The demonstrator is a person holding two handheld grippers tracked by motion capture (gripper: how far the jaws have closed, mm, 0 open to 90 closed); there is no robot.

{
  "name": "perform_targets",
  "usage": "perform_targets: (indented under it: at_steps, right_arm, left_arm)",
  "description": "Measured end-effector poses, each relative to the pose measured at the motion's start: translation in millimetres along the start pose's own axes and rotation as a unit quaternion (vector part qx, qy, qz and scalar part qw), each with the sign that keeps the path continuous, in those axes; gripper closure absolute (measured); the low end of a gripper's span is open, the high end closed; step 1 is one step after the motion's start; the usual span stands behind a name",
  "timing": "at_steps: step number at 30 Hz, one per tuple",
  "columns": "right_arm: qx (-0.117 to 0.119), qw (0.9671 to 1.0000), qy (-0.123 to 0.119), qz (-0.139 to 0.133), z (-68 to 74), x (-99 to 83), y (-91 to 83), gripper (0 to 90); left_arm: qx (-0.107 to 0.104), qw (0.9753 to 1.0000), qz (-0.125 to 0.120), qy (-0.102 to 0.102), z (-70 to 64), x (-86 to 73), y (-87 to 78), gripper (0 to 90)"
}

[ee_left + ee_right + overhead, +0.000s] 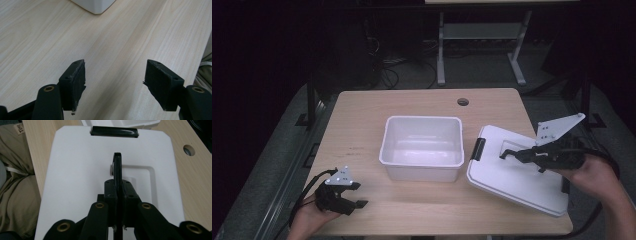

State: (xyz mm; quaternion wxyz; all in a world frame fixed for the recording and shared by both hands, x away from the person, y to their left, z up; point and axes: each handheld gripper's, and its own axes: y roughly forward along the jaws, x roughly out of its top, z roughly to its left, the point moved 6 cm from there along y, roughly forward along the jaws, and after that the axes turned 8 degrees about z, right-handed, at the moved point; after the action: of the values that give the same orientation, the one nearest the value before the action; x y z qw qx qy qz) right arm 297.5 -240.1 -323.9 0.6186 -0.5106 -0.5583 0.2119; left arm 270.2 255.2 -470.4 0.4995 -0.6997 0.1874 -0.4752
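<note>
A white box (422,147) stands open and empty in the middle of the wooden table (362,115). Its white lid (507,175) lies just right of it, near the table's right edge and tilted, with a black latch (478,148) on the side that faces the box.

The right gripper (507,154) is clenched on the lid's black handle (117,168), which stands upright out of the recess (147,180) in the middle of the lid; the jaws press on it from both sides. The left gripper (358,203) rests at the near left corner of the table, well apart from the box, its jaws spread wide with nothing between them.

Judging by this, the lid is grasped but not yet on the box. What is left is to lift it, carry it left over the box, and set it down squarely, perhaps with the left gripper steadying the box.
</note>
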Motion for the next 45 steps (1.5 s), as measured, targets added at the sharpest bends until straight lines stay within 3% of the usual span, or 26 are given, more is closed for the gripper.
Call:
perform_targets:
  at_steps: [26, 45]
  right_arm:
    - [0.02, 0.9993, -0.032, -0.002, -0.5, 48.2, 8.7, 84.4]
    - [0.038, 0.9969, -0.069, -0.01, -3.1, 100.7, 24.4, 84.4]
  left_arm:
    - [-0.004, 1.0, -0.002, 0.001, -1.3, -1.3, -1.4, 32.3]
    - [0.0, 0.9999, -0.013, 0.0, 0.9, -3.8, -9.7, 32.0]
